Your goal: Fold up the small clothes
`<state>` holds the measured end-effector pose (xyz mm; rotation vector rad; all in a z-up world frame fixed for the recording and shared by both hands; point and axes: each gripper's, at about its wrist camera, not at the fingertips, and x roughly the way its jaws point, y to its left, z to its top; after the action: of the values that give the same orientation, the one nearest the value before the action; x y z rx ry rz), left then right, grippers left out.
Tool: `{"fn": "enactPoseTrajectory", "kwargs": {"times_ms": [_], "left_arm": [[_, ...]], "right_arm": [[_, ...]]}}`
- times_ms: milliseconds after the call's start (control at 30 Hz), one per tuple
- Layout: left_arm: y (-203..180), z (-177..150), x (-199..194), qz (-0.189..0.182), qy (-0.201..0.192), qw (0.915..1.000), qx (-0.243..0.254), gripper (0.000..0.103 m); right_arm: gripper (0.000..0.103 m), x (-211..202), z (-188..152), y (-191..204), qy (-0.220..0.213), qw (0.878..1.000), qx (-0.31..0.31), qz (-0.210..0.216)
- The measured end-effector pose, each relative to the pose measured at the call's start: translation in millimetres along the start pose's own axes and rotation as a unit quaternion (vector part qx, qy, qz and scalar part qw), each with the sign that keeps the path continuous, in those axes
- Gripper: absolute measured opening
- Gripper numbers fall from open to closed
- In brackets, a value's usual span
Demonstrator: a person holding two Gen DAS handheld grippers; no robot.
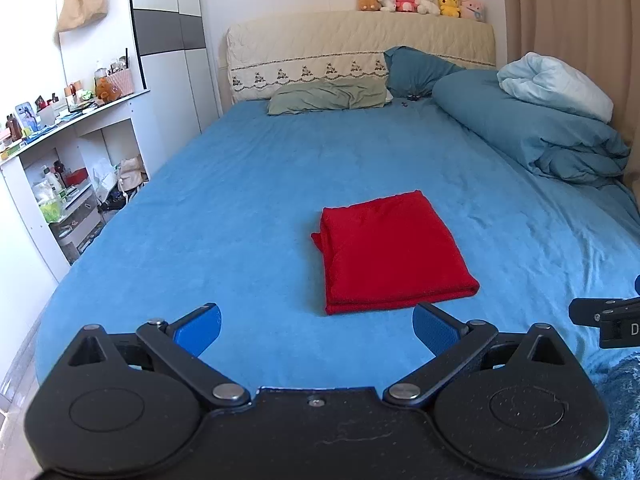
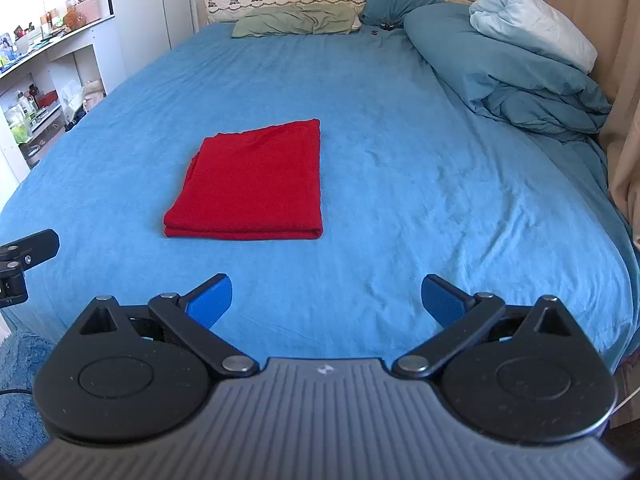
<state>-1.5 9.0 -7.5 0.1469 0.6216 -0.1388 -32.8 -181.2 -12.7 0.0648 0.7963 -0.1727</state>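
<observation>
One red garment [image 1: 390,250] lies folded into a flat, layered rectangle on the blue bed sheet [image 1: 248,184], at about one o'clock from the left gripper [image 1: 316,330] and eleven o'clock from the right gripper [image 2: 326,300]. Both grippers hover with jaws wide apart, holding nothing. The cloth looks soft, light and limp; pinching its stacked near edge at the corners seems safest.
</observation>
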Motion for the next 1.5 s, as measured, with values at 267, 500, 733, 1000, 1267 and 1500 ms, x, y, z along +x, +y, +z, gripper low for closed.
{"fn": "enactPoseTrajectory", "kwargs": {"times_ms": [267, 500, 733, 1000, 1267, 1500], "left_arm": [[3.5, 0.3, -2.0, 0.001, -0.003, 1.0000, -0.005, 0.103], [3.6, 1.5, -5.1, 0.002, -0.007, 1.0000, -0.006, 0.103], [1.4, 2.5, -5.7, 0.001, -0.008, 1.0000, -0.003, 0.103], [0.0, 4.9, -5.5, 0.001, -0.010, 1.0000, 0.000, 0.103], [4.0, 4.6, -3.6, -0.003, -0.007, 0.9999, -0.007, 0.103], [3.8, 5.3, -4.8, -0.002, -0.010, 0.9999, -0.006, 0.103]], "right_arm": [[0.103, 0.1, 0.5, 1.2, 0.002, 1.000, 0.001, 0.001], [0.103, 0.1, 0.6, 0.9, 0.002, 1.000, 0.001, 0.001], [0.103, 0.4, 0.2, 1.8, 0.003, 1.000, 0.003, 0.002], [0.103, 0.8, 0.1, 0.0, 0.002, 1.000, 0.004, 0.003], [0.103, 1.6, -1.2, 3.6, 0.005, 1.000, 0.002, 0.003], [0.103, 1.6, -1.6, 4.9, 0.005, 1.000, 0.003, 0.003]]}}
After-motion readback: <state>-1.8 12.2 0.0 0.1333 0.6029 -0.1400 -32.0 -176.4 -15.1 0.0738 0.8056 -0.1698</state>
